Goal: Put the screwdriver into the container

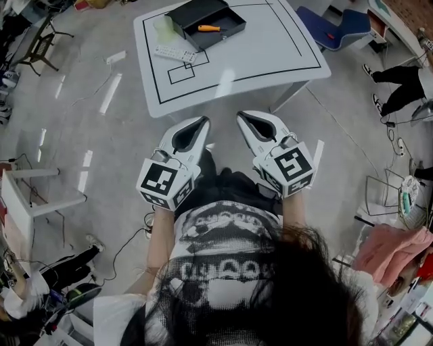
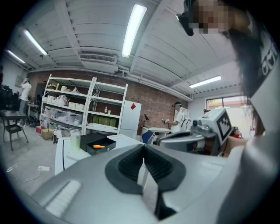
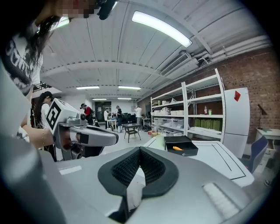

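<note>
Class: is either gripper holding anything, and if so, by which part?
Nothing is held. The left gripper and the right gripper are both shut and empty; the screwdriver lies in the container.

We see the orange-handled screwdriver (image 1: 208, 28) lying flat inside the open black container (image 1: 218, 40), which sits at the far edge of the white table (image 1: 270, 61).

Left gripper (image 2: 143, 148) closed on nothing (screwdriver (image 2: 99, 146) lies in container (image 2: 92, 138)).
</note>
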A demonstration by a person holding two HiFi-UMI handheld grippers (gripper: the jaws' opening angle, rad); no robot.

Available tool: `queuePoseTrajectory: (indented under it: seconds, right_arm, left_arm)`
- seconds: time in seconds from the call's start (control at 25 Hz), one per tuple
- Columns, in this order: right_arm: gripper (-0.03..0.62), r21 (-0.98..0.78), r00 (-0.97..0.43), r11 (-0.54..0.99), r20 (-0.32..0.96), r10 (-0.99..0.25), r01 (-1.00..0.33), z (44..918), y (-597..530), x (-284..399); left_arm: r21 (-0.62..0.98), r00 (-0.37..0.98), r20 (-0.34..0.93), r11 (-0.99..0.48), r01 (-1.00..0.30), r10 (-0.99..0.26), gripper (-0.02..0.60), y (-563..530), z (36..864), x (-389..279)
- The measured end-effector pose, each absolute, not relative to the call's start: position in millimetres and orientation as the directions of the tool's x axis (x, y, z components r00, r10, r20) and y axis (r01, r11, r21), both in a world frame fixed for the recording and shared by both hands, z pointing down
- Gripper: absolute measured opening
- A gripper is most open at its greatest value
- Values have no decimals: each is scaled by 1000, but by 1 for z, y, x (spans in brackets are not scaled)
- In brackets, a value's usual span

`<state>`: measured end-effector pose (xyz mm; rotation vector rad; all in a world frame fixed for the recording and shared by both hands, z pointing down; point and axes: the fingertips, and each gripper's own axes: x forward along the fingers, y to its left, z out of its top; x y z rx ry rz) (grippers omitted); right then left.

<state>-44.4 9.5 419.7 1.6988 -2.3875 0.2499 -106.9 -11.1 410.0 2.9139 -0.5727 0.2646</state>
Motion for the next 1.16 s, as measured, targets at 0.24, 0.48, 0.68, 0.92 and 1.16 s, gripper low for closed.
queuePoseTrajectory:
  seconds: [0.24,0.48,0.68,0.92,1.16]
  right_arm:
    - [-2,35,-334,355,263,-905,-934,415,23,-55]
    - [-2,43,-330,353,259,-908,-935,410,33,-55]
    - [-2,47,-317,339,249,-915,-940,408,36,-51]
    - [-2,42,-307,326,248,-919,-944,408,36,-48]
    - [-2,52,-293,313,230,-928,-948,404,28,-41]
  left_arm:
    - [112,911,194,-915,-389,-363,0,2,404,-112]
    - [107,914,192,-919,-381,-357,0,10,401,-110]
    - [106,915,186,-919,-380,-357,0,11,400,-111]
    - [98,915,186,-920,-378,-357,0,11,401,-110]
    - [87,911,178,-917,-390,-371,0,2,399,-110]
